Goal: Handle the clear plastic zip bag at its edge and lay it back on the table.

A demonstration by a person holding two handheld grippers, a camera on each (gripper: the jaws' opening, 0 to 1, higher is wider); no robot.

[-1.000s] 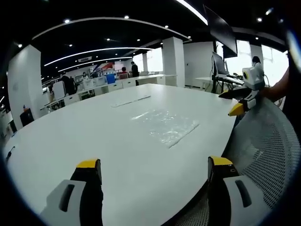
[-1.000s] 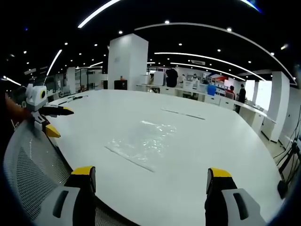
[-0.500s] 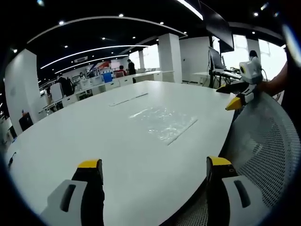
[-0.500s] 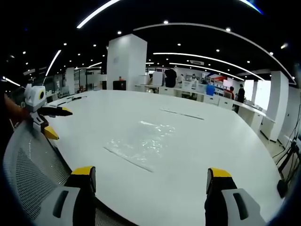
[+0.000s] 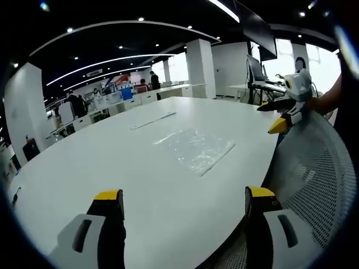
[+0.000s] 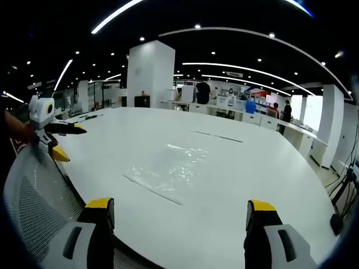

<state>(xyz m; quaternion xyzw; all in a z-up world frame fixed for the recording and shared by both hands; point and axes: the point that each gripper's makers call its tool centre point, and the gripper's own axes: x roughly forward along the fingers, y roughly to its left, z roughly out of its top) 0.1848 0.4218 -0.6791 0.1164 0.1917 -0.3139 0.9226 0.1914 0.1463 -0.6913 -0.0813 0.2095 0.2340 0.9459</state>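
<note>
A clear plastic zip bag (image 5: pixel 195 148) lies flat on the white table (image 5: pixel 112 157), its zip strip along the near right edge. In the right gripper view the same bag (image 6: pixel 168 171) lies ahead and a little left of centre. My left gripper (image 5: pixel 183 200) is open at the table's near edge, well short of the bag. My right gripper (image 6: pixel 179 210) is open too, with nothing between its jaws. Each gripper shows in the other's view: the right one (image 5: pixel 282 116) at the right, the left one (image 6: pixel 63 141) at the left, both held open above a mesh chair back.
A grey mesh chair back (image 5: pixel 314 179) stands at the table's near edge, also seen as a mesh chair back (image 6: pixel 39 196). A thin strip (image 5: pixel 151 120) lies farther along the table. Desks, monitors, white pillars and several people fill the office behind.
Both views have shifted slightly with the hands. The bag has not moved, and both grippers stay open.
</note>
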